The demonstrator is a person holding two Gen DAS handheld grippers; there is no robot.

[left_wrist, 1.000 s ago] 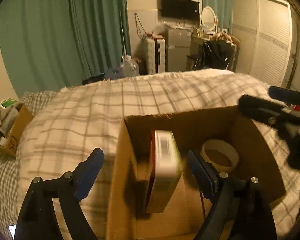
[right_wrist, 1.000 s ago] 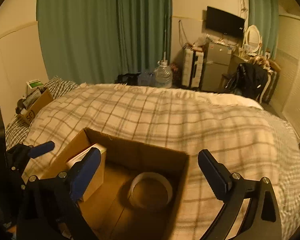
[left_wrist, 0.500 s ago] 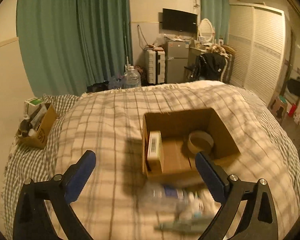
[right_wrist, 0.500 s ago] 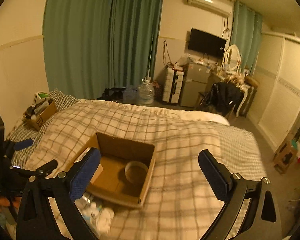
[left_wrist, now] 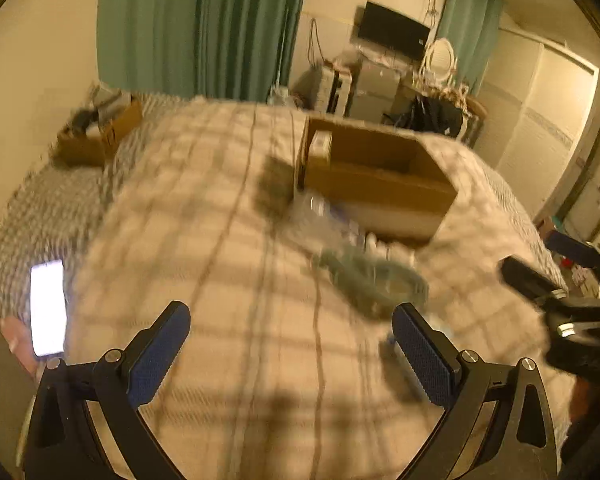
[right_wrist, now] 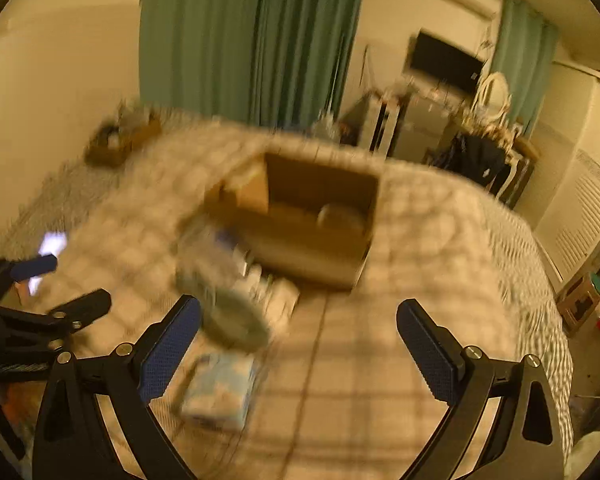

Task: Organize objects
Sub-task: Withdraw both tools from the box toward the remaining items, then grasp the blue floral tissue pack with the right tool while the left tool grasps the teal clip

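An open cardboard box (left_wrist: 380, 184) (right_wrist: 300, 236) sits on the checked bed cover. It holds an upright white carton (left_wrist: 319, 145) and a tape roll (right_wrist: 340, 216). In front of the box lies a blurred heap: a clear plastic bottle (left_wrist: 320, 216) (right_wrist: 208, 248), a greenish coiled thing (left_wrist: 376, 280) (right_wrist: 232, 316) and a pale blue packet (right_wrist: 220, 388). My left gripper (left_wrist: 292, 352) is open and empty, above the cover before the heap. My right gripper (right_wrist: 300, 348) is open and empty, right of the heap.
A lit phone (left_wrist: 48, 308) lies at the bed's left edge. A second cardboard box (left_wrist: 100, 136) with odds and ends stands at the far left corner. Green curtains, a TV, a fridge and a wardrobe stand behind the bed.
Both grippers have pulled back and up from the box. The heap of loose objects in front of the box has come into view. Both views are blurred by motion.
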